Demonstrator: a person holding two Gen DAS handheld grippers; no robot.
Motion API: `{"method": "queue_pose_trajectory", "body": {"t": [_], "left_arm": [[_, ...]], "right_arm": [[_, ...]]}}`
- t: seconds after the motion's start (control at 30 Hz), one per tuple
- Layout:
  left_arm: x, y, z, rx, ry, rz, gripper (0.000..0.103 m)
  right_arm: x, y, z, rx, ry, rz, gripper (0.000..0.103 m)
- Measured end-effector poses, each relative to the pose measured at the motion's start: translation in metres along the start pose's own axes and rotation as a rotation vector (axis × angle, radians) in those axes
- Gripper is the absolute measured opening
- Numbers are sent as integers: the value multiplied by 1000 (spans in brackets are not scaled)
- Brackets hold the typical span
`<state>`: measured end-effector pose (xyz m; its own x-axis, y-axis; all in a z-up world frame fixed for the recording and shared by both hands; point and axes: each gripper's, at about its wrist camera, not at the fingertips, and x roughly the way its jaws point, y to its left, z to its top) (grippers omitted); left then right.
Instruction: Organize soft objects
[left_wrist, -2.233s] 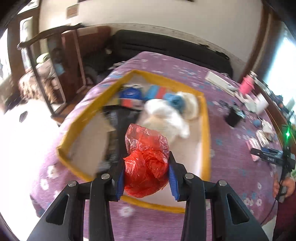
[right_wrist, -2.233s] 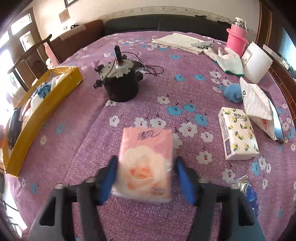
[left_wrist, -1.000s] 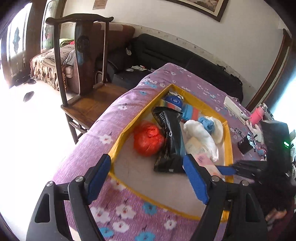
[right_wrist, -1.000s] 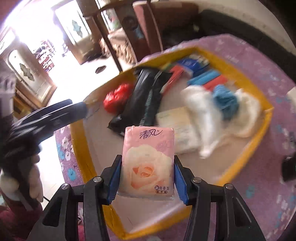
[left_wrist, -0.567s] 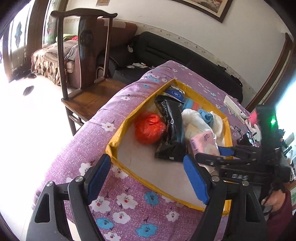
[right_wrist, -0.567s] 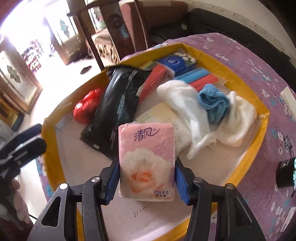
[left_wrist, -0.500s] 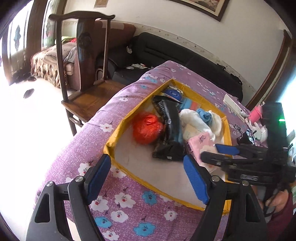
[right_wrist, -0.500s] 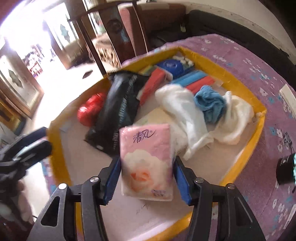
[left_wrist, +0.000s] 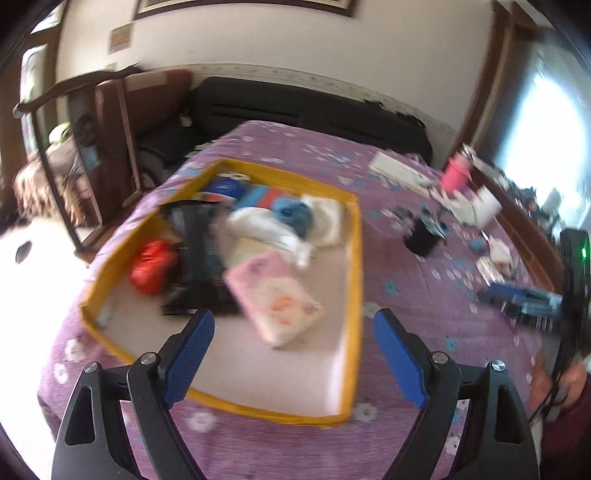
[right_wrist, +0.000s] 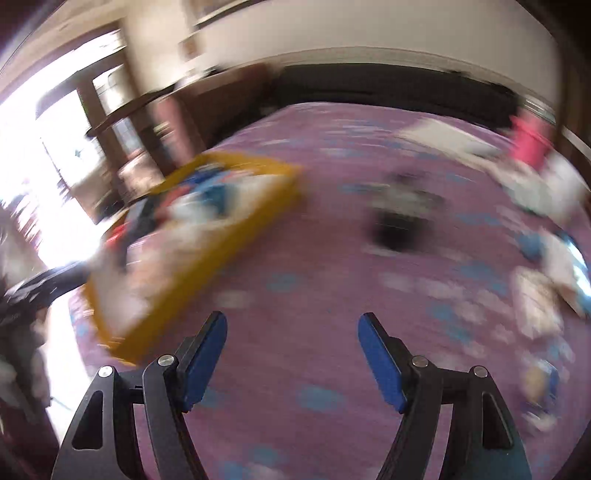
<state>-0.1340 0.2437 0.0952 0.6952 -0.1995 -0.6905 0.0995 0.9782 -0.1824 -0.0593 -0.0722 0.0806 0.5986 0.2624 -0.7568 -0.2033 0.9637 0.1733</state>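
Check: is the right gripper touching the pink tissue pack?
Apart. Right wrist view: right gripper, jaws opening, holds nothing; left wrist view shows the pink tissue pack in the yellow box.

Bright window glare, fisheye-bent edges, heavy motion blur (worst in the right wrist view)

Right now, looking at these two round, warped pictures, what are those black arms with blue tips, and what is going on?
There is no robot: a person carries a hand-held two-finger clamp in each hand, with a wide-angle camera on each looking along its fingers. One picture comes from the left gripper, the other from the right gripper. Both hold nothing, and their jaws are opening. Ahead is a table under a purple flowered cloth. On it stands a yellow-rimmed tray of soft things: a pink tissue pack, a red bag, a black pouch, white and blue cloths. The right view is blurred.
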Motion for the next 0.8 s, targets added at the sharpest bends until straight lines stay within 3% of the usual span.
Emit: {"method": "queue_pose_trajectory", "body": {"t": [0.2, 0.33, 0.47, 0.5, 0.53, 0.6, 0.73, 0.8], "left_arm": [[18, -53, -5, 79, 39, -63, 87], [27, -77, -8, 105, 76, -93, 87], [26, -94, -12, 148, 84, -97, 87], [24, -96, -14, 158, 84, -94, 87], [22, -97, -15, 163, 84, -91, 87], [20, -95, -16, 163, 87, -88, 87], [26, -90, -15, 131, 108, -89, 87], [30, -88, -15, 106, 123, -108, 87]], "right_arm": [[-19, -146, -4, 286, 25, -244, 77], [-3, -189, 16, 304, 61, -275, 77], [36, -182, 38, 227, 153, -283, 77], [44, -179, 40, 210, 169, -302, 74], [54, -175, 43, 187, 192, -300, 55], [56, -163, 46, 166, 192, -282, 56], [57, -109, 38, 81, 245, -115, 56], [54, -72, 25, 10, 279, 28, 58]]}}
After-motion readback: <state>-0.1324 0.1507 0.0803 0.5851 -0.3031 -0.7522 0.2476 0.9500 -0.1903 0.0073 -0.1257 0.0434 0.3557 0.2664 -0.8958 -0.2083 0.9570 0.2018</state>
